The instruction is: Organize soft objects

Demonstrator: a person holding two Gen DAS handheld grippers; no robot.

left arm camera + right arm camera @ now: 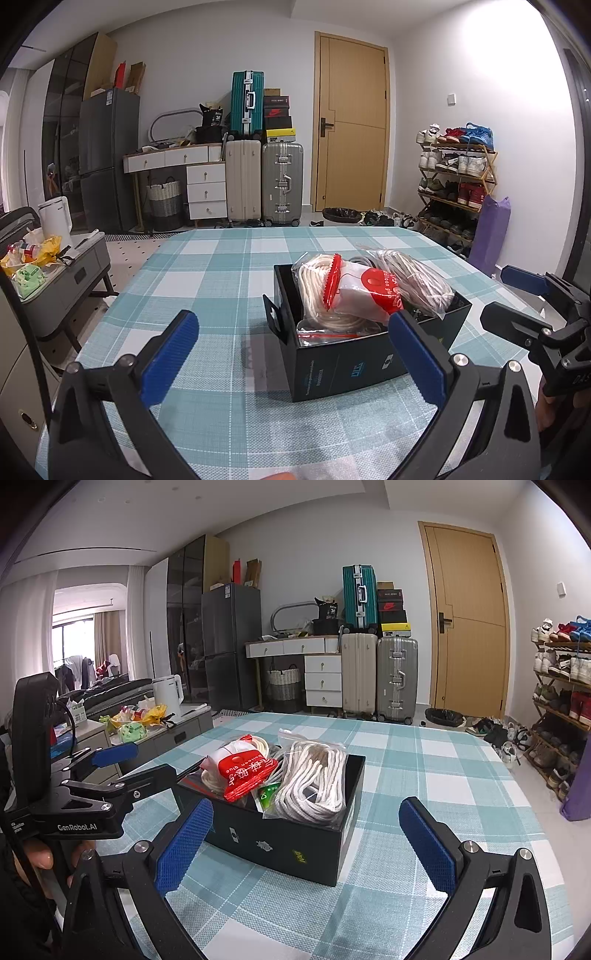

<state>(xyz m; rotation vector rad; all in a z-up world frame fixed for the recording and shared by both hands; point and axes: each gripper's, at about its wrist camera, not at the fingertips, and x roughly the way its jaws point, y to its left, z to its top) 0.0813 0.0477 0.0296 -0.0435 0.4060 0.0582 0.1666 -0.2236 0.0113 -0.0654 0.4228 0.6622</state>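
We hold our left gripper low over the table with the blue and white checked cloth, and its two blue-padded fingers are spread wide apart with nothing between them. In the left wrist view the black cardboard box with its top open sits on the cloth at about 1 o'clock from that gripper, just past the right finger pad. The box is full of soft things. A clear plastic bag of cream rope with a red zip strip stands at the box's 9 o'clock side, a red and white packet with white writing lies in the middle, and a clear bag of grey-white cord leans at the 3 o'clock side. Our right gripper is also open wide and holds nothing. In the right wrist view the box sits at 12 o'clock, between the two blue pads and a bit beyond them. We cannot tell if the left pad touches the box wall. A small green packet peeks out between the red packet and the bag of grey-white cord. The left gripper shows at 9 o'clock there, beside the box.
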